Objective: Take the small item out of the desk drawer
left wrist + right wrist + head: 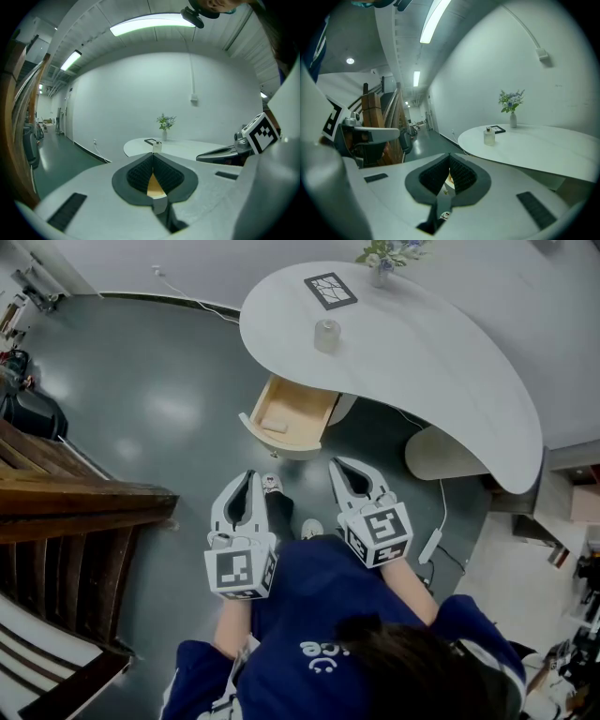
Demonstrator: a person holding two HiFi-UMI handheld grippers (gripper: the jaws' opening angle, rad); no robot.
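The wooden drawer [255,422] stands pulled out from under the white curved desk [431,352]. A small pale flat item [274,427] lies on its floor near the front. My left gripper [249,474] is held just short of the drawer's front, shut with nothing in it. My right gripper [337,465] hovers beside it to the right, below the desk's edge, also shut and empty. In the left gripper view the pads [140,173] meet at the tip, with drawer wood [154,186] showing past them. In the right gripper view the pads [461,173] are closed too.
On the desk stand a small bottle [326,336], a framed picture [330,290] and a vase of flowers [380,263]. Dark wooden stairs [75,507] run along the left. A white cable and power strip [432,544] lie on the floor to the right.
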